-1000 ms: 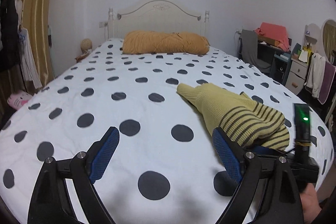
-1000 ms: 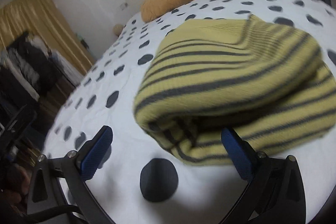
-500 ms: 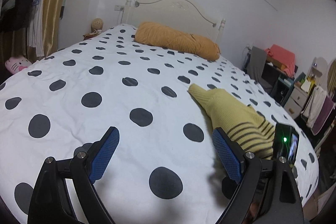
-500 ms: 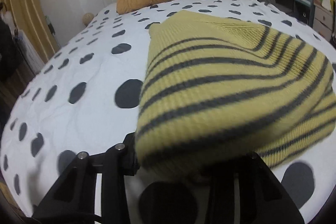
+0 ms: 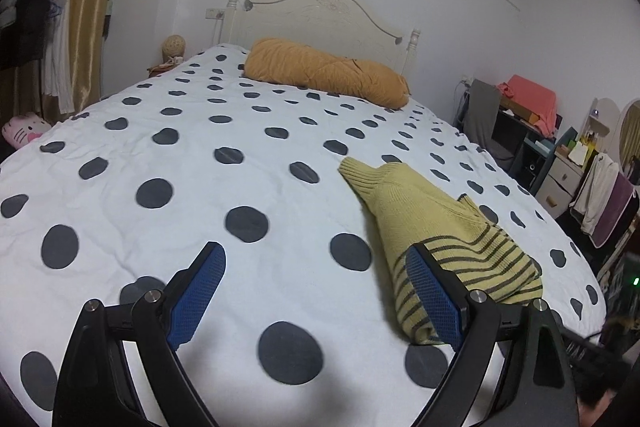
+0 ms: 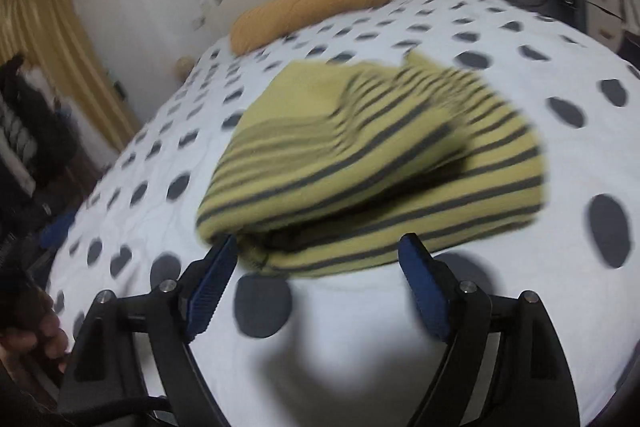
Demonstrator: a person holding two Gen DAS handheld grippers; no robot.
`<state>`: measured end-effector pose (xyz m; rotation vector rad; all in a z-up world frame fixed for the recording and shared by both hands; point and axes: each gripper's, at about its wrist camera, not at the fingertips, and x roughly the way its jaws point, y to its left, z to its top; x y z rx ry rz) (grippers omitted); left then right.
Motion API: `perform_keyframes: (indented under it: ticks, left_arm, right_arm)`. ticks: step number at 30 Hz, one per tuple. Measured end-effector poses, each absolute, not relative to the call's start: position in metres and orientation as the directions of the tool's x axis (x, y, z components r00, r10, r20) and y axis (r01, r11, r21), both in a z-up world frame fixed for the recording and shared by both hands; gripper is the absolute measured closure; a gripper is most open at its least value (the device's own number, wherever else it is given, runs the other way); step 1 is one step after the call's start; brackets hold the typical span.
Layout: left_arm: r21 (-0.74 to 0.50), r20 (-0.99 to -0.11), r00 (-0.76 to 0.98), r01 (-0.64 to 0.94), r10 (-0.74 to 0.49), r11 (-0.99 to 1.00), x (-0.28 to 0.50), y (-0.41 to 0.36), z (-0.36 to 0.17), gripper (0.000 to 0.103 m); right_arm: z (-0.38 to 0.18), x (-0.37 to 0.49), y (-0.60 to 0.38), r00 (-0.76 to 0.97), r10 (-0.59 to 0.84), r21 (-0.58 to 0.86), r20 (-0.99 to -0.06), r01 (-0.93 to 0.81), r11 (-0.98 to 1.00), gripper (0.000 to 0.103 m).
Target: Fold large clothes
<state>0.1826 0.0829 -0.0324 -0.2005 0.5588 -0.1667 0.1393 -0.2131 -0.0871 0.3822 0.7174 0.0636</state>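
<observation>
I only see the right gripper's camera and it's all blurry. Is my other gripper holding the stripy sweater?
Observer: No. The left gripper is open; only bedspread lies between its fingers.
Child: Where's the sweater from there?
Observer: The sweater lies on the bed right behind that gripper's right finger.
Child: Does anything stick out of it?
Observer: Yes, a plain yellow ribbed end points toward the orange pillow.
Child: What's beside the bed?
Observer: A pink cat plush at its left edge.

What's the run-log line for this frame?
task: fold large clothes | left gripper: open, empty | right gripper: open, empty | sweater: bundled on bedspread, unheld
</observation>
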Motion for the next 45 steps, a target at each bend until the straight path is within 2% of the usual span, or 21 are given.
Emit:
perform_keyframes:
  ticks: [3, 7, 11, 13, 15, 21, 22, 24, 31, 34, 36, 37, 40, 43, 45]
  left_arm:
    - [-0.209, -0.505, 0.831, 0.144, -0.233, 0.967, 0.185, 0.060, -0.023, 0.011]
    - [-0.174, -0.501, 0.828, 0.189, -0.252, 0.966, 0.176, 0.041, -0.018, 0.010]
    - [-0.161, -0.524, 0.816, 0.185, -0.243, 0.969, 0.174, 0.036, -0.022, 0.010]
    - [-0.159, -0.530, 0.814, 0.181, -0.238, 0.971, 0.174, 0.036, -0.022, 0.010]
    - [-0.147, -0.529, 0.817, 0.179, -0.230, 0.973, 0.173, 0.037, -0.022, 0.010]
    - [-0.152, -0.544, 0.809, 0.166, -0.223, 0.974, 0.175, 0.034, -0.026, 0.010]
    - [-0.151, -0.546, 0.808, 0.166, -0.222, 0.974, 0.175, 0.032, -0.026, 0.010]
    - [-0.136, -0.541, 0.814, 0.163, -0.211, 0.977, 0.173, 0.028, -0.025, 0.010]
    - [-0.096, -0.491, 0.840, 0.212, -0.231, 0.973, 0.180, -0.014, -0.002, 0.008]
    - [-0.077, -0.490, 0.839, 0.229, -0.237, 0.970, 0.182, -0.038, 0.000, 0.008]
    - [-0.079, -0.499, 0.828, 0.253, -0.258, 0.964, 0.181, -0.049, -0.003, 0.008]
    - [-0.077, -0.501, 0.825, 0.258, -0.261, 0.963, 0.179, -0.052, -0.004, 0.008]
    - [-0.062, -0.510, 0.821, 0.261, -0.256, 0.963, 0.177, -0.057, -0.008, 0.007]
    - [-0.060, -0.521, 0.819, 0.244, -0.239, 0.968, 0.177, -0.052, -0.010, 0.007]
    - [-0.047, -0.511, 0.832, 0.222, -0.214, 0.974, 0.179, -0.044, -0.009, 0.007]
  right_arm:
    - [-0.081, 0.163, -0.250, 0.744, 0.180, 0.415, -0.644, 0.142, 0.899, 0.020]
    - [-0.104, 0.209, -0.269, 0.664, 0.381, 0.619, -0.644, 0.160, 0.769, 0.020]
    - [-0.112, 0.235, -0.259, 0.667, 0.374, 0.610, -0.645, 0.153, 0.777, 0.022]
    - [-0.121, 0.243, -0.259, 0.656, 0.336, 0.581, -0.676, 0.195, 0.790, 0.038]
    - [-0.124, 0.246, -0.267, 0.670, 0.335, 0.602, -0.662, 0.210, 0.771, 0.059]
    - [-0.117, 0.249, -0.274, 0.696, 0.303, 0.589, -0.651, 0.211, 0.780, 0.059]
    - [-0.117, 0.250, -0.272, 0.701, 0.288, 0.573, -0.653, 0.209, 0.792, 0.061]
    - [-0.113, 0.249, -0.271, 0.702, 0.295, 0.571, -0.649, 0.193, 0.798, 0.072]
    - [-0.074, 0.215, -0.272, 0.768, 0.193, 0.494, -0.611, 0.180, 0.850, 0.074]
    - [-0.087, 0.212, -0.284, 0.752, 0.133, 0.447, -0.645, 0.231, 0.864, 0.074]
    - [-0.115, 0.217, -0.294, 0.703, 0.175, 0.480, -0.690, 0.262, 0.838, 0.075]
    - [-0.123, 0.216, -0.299, 0.701, 0.202, 0.512, -0.684, 0.264, 0.818, 0.075]
    - [-0.110, 0.214, -0.297, 0.717, 0.200, 0.499, -0.667, 0.231, 0.835, 0.074]
    - [-0.122, 0.217, -0.299, 0.676, 0.238, 0.504, -0.698, 0.227, 0.833, 0.066]
    - [-0.119, 0.207, -0.306, 0.673, 0.288, 0.543, -0.681, 0.200, 0.816, 0.060]
